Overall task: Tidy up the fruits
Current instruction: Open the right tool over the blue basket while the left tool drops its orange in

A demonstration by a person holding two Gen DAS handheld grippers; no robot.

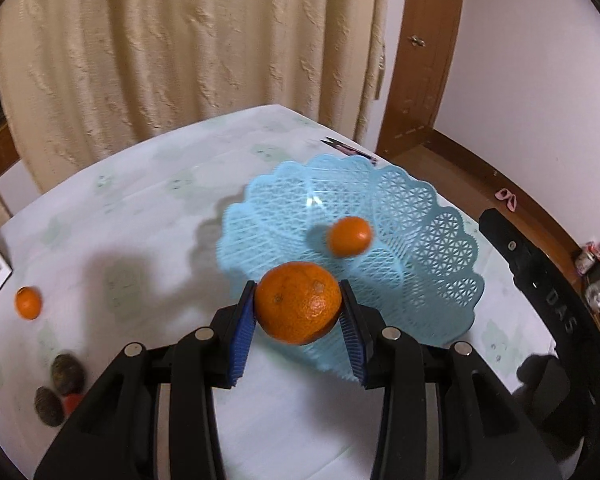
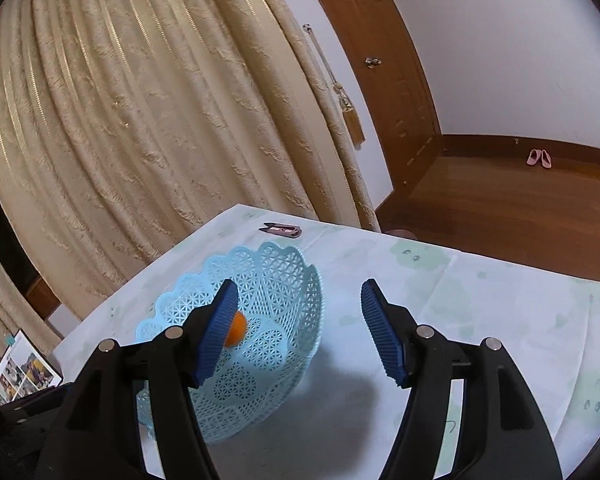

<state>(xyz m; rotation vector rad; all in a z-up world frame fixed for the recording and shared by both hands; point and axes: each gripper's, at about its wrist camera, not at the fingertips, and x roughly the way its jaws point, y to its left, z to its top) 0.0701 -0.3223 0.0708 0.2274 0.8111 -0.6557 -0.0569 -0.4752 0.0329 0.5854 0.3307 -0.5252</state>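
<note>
Your left gripper [image 1: 298, 308] is clamping a large orange [image 1: 298, 302] between its fingers, hovering at the blue basket's [image 1: 440, 248] near rim; your right gripper [image 2: 298, 330] is gaping wide, holding nothing; a small orange [image 1: 349, 236] is lying inside the basket

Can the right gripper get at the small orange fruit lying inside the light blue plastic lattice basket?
Probably yes. The right gripper is open and empty, just beside the light blue plastic lattice basket; the small orange fruit lies uncovered inside. Only the rim stands between them.

Open cloth [image 2: 480, 320] right of basket [image 2: 284, 280] (scalloped rim raised), clippers [image 2: 282, 230] beyond
</note>
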